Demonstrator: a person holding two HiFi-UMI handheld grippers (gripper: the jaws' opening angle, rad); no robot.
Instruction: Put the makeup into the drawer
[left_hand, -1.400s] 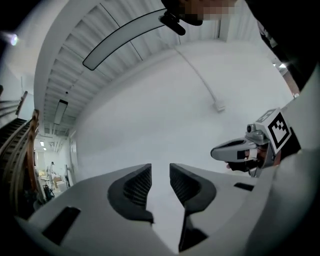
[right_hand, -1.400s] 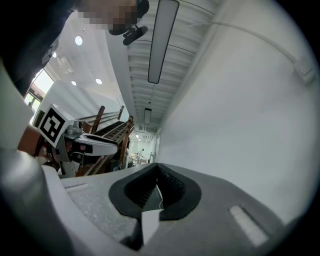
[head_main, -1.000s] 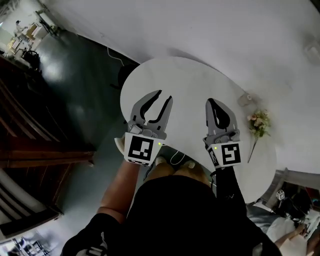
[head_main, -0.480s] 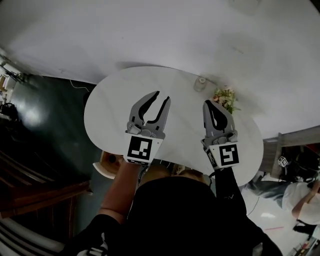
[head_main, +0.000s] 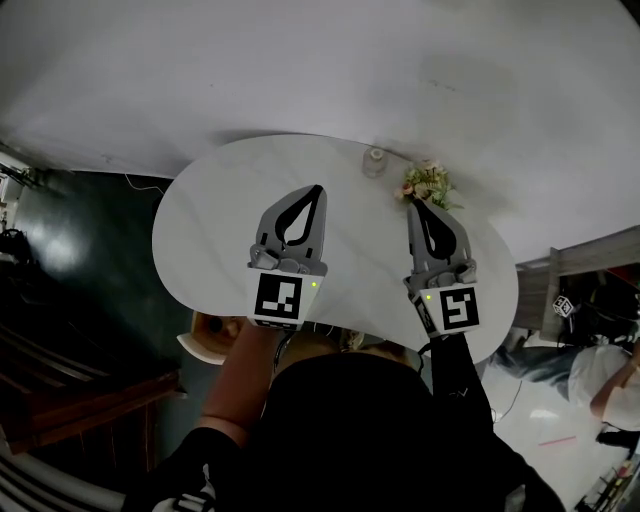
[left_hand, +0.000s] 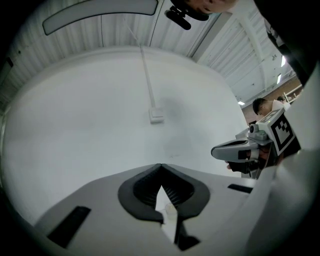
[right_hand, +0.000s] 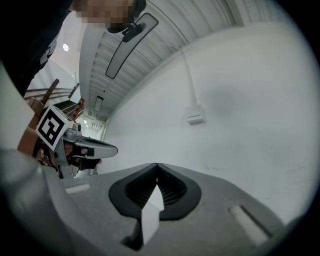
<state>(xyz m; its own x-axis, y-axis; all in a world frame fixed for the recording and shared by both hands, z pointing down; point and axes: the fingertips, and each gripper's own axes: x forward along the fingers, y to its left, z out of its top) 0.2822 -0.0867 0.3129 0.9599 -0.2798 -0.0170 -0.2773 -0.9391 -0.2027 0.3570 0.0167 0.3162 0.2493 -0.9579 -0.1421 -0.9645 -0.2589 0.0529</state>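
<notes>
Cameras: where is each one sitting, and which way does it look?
Head view: on the person's head, looking steeply down at the table; shows both arms, the left gripper and right gripper.
Left gripper view: on the left gripper, looking along its jaws, just closed on nothing, at the wall; the right gripper shows at right.
Right gripper view: on the right gripper, looking along its shut jaws at that wall; the left gripper shows at left.
Shared: both gripper views see the wall box.

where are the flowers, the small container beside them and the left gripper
flowers (head_main: 427, 186), head view, on the blossoms
small container (head_main: 374, 161), head view, on its body
left gripper (head_main: 319, 189), head view, at its closed fingertips
</notes>
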